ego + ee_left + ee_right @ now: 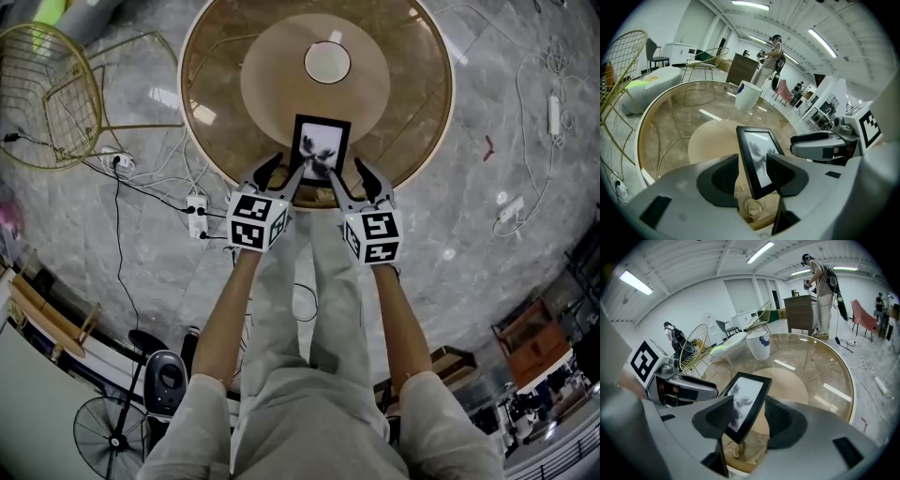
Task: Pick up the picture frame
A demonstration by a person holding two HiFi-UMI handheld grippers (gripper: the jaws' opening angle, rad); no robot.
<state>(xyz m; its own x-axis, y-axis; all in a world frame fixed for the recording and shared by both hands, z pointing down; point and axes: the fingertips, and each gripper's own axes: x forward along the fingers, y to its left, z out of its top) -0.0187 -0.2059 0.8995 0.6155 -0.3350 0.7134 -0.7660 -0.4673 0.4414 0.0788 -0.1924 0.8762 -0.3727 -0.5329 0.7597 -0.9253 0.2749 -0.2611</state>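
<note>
Head view: beyond the person's legs (309, 309), the left gripper (284, 172) and right gripper (352, 178) are clamped on the near corners of the picture frame (321, 148), at the near rim of the round glass table (216, 112).

Left gripper view: the frame is pinched between the pads. The contents of the white cup (748, 95) farther off cannot be made out.

Right gripper view: the frame's near corner is pinched likewise.

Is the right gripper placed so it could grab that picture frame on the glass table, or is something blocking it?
Likely yes. The picture frame already stands between the jaws of the right gripper, with nothing else in the gap. Whether they pinch it yet is unclear.
</note>
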